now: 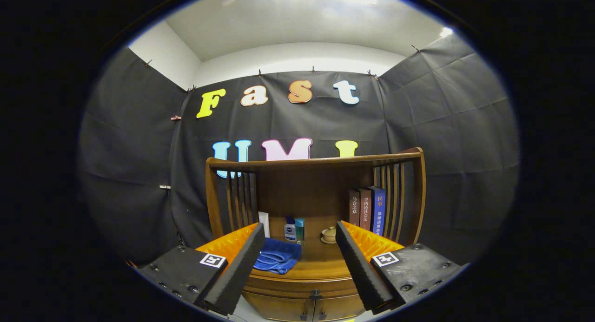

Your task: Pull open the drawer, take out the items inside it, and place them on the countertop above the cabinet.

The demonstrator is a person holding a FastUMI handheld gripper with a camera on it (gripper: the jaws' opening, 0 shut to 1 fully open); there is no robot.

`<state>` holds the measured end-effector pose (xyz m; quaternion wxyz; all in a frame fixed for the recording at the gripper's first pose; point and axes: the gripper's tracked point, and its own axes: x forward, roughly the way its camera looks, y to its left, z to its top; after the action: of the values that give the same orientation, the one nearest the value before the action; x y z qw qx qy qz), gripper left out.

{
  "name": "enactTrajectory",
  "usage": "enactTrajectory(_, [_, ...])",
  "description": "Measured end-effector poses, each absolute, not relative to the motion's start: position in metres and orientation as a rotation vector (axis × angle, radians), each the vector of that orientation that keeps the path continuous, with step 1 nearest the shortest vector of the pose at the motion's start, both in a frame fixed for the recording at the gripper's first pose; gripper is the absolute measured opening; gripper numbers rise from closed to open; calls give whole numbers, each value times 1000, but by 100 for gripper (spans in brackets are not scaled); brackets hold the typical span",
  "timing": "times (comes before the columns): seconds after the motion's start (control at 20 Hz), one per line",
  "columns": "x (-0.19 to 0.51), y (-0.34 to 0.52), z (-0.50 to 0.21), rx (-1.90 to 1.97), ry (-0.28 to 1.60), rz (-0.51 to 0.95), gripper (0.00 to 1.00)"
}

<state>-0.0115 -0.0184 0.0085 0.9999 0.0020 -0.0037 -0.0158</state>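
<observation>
A wooden cabinet stands ahead of me, its countertop ringed by a slatted wooden rail. A dark knob sits on the shut drawer front just under the countertop edge, low between my fingers. My gripper is open, its fingers spread wide above and in front of the countertop with nothing between them. A crumpled blue cloth lies on the countertop beside my left finger. What is inside the drawer is hidden.
At the back of the countertop stand a white-and-blue bottle, a small teal bottle and a white box. A pale lidded cup on a saucer sits right of them. Three upright books lean by the right rail.
</observation>
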Motion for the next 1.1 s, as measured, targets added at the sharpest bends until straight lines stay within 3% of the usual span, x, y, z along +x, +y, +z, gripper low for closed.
enactTrajectory(1.1, [-7,-39,-29,18,42,-56,99])
